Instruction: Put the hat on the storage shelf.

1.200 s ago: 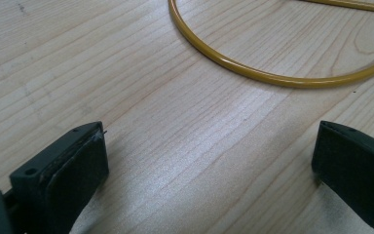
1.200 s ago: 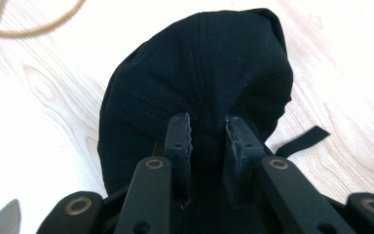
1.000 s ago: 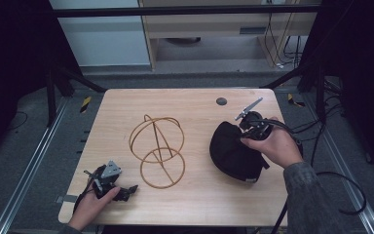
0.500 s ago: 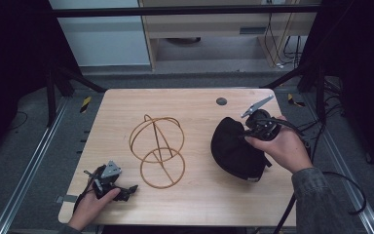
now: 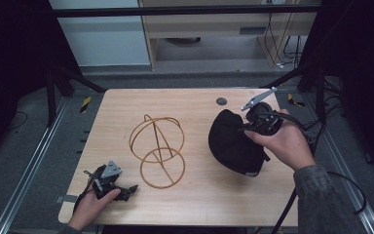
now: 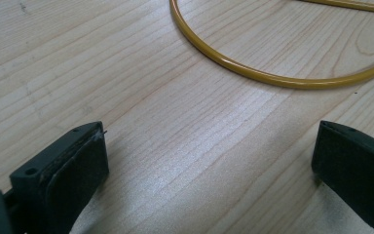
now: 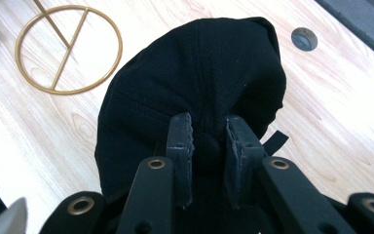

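Observation:
A black cap (image 5: 233,144) stands on its edge at the right of the wooden table (image 5: 190,204), one side lifted. My right gripper (image 5: 246,127) is shut on a fold of the cap's fabric near its top. In the right gripper view the cap (image 7: 195,83) bulges out beyond the two jaws of my right gripper (image 7: 209,131), which pinch the cloth. A gold wire stand (image 5: 158,146) of rings and rods sits mid-table. My left gripper (image 5: 126,191) rests open near the front left corner. Its jaws stand wide apart in the left gripper view (image 6: 209,156), with bare wood between them.
A small dark round hole (image 5: 221,101) marks the table behind the cap. The base ring of the stand (image 6: 272,78) lies just ahead of my left gripper. Dark metal frame rails and cables surround the table.
My right gripper has risen with the cap in it, pulling the cap's upper side up off the table. The left gripper has stayed where it was.

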Demonstrator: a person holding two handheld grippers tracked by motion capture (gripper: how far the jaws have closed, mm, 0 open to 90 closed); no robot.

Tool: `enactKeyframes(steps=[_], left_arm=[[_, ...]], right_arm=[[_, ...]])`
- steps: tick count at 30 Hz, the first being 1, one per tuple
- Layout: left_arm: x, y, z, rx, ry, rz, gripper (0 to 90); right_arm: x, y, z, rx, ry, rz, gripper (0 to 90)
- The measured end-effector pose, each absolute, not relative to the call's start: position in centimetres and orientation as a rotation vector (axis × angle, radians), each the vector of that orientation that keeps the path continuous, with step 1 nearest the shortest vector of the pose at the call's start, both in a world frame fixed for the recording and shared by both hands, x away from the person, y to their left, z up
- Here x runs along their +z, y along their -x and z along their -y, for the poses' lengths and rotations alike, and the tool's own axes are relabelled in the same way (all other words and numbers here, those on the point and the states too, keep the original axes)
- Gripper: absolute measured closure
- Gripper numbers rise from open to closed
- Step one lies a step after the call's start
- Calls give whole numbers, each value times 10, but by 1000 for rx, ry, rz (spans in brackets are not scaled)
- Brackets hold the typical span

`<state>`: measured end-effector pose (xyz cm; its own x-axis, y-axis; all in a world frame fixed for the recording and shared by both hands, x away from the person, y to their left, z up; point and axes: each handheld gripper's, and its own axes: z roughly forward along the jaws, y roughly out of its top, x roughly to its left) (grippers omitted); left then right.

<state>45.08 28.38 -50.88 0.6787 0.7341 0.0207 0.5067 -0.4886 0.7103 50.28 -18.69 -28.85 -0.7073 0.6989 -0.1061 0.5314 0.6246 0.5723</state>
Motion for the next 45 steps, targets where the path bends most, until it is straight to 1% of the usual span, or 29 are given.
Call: enactKeyframes(steps=[3,18,33,45], left_arm=[[-509,-451,-284,422,-2197,-949,0],[-509,-451,-284,422,-2196,-950,0],[-509,-451,-284,422,-2196,-950,0],[-509,-451,-284,421,-2199,-950,0]], right_arm=[[-281,-501,186,749,-984,-2522,749],[-271,-499,183,804,-982,-2500,749],[-246,-487,180,939,-947,-2442,750],[-230,-478,170,965,-894,-2440,750]])
